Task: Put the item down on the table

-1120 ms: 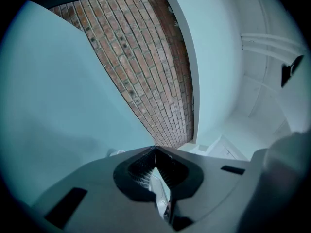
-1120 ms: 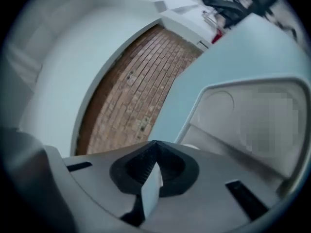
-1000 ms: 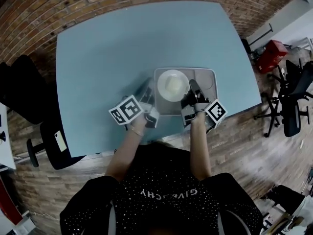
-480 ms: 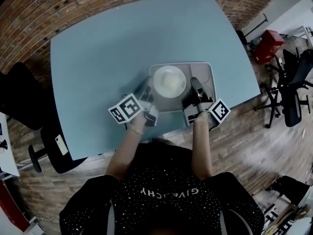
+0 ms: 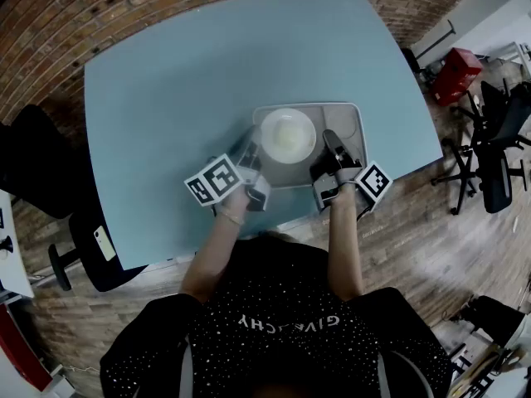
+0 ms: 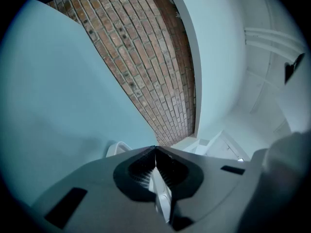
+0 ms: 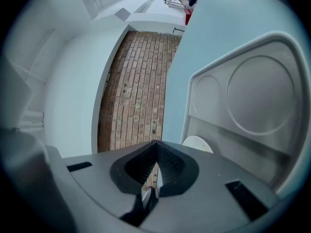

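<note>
since half a second ago, hardly anything has moved: you still hold one tray (image 5: pixel 349 131) at the near edge of the surface (image 5: pixel 174 89). the left hand-held gripper (image 5: pixel 250 149) is clamped on the left rim, the right hand-held gripper (image 5: pixel 331 142) on the right rim. one white plate (image 5: pixel 288 135) sits in the tray.

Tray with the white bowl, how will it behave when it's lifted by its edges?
Probably stiff: the tray looks level though held only at its thin rims by the left claw and right claw. If tilted, the bowl resting on it could slide.
</note>
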Tool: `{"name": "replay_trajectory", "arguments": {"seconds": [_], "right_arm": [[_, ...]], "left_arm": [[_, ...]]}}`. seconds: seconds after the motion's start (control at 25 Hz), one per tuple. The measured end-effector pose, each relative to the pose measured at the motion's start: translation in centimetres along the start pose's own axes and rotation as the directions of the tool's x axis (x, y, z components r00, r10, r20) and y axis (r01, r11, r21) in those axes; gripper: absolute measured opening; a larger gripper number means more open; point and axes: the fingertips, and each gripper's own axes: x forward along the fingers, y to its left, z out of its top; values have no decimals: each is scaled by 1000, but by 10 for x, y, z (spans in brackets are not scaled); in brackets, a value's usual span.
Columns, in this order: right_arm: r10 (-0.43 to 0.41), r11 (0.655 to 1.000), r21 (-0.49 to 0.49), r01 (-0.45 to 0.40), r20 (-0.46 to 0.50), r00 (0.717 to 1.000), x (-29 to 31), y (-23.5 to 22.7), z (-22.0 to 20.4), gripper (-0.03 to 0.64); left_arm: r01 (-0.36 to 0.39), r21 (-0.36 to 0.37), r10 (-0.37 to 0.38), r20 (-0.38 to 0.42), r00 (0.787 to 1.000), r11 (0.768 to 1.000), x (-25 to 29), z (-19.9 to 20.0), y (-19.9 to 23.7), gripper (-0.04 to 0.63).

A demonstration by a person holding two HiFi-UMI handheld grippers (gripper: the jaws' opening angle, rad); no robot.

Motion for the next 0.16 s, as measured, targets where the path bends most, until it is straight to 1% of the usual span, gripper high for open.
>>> {"name": "replay_trajectory", "arguments": {"seconds": [0.16], "right_arm": [[-15,1000,-17,15,-5,1000,1,-3,1,11]], "left_arm": [[-1,-2,1,-2,1000,1000,2,0,1,11]]}}
